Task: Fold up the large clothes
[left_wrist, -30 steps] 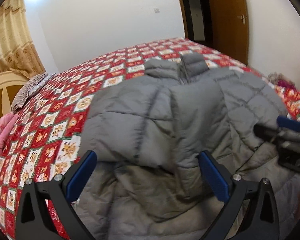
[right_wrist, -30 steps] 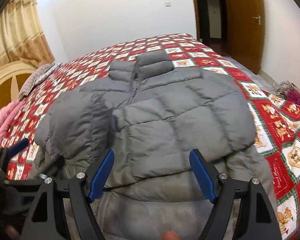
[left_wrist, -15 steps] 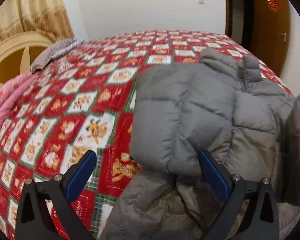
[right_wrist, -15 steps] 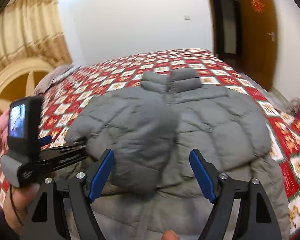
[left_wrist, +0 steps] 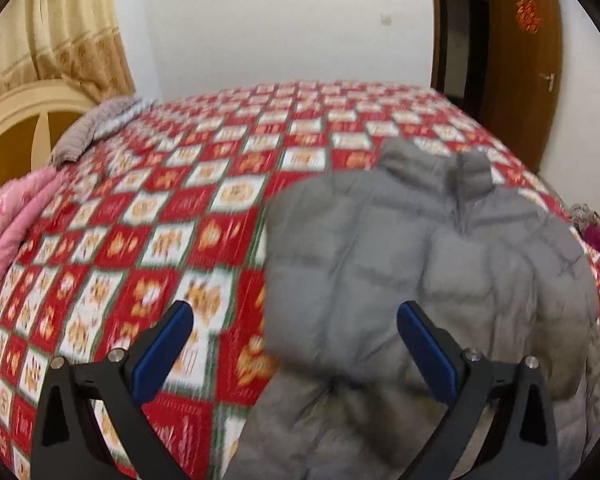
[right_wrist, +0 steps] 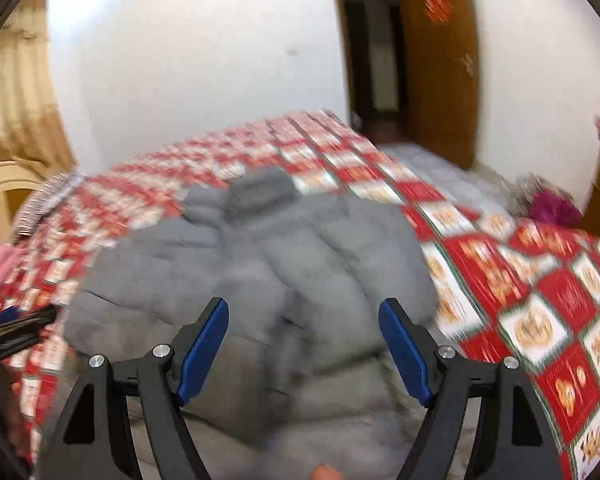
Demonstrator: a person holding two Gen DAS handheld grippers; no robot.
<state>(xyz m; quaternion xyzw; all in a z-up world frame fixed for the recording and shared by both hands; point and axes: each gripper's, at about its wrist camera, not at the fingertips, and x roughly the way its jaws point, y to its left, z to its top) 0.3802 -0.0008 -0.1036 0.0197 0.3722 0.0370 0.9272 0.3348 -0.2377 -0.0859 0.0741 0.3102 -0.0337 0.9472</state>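
Left wrist view: jacket (left_wrist: 420, 272) judged puffy, soft, light; hem to be pinched. Left gripper (left_wrist: 296, 344) and right gripper (right_wrist: 304, 344) are spread, empty.

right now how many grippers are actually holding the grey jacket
0. The left gripper hangs open over the grey jacket edge and the red bedspread; the right gripper hangs open above the jacket's middle.

We see a grey quilted puffer jacket (left_wrist: 420, 272) lying flat on the bed's red patterned quilt (left_wrist: 160, 240), collar toward the far edge, both sleeves folded in across its front, hem at the near edge.
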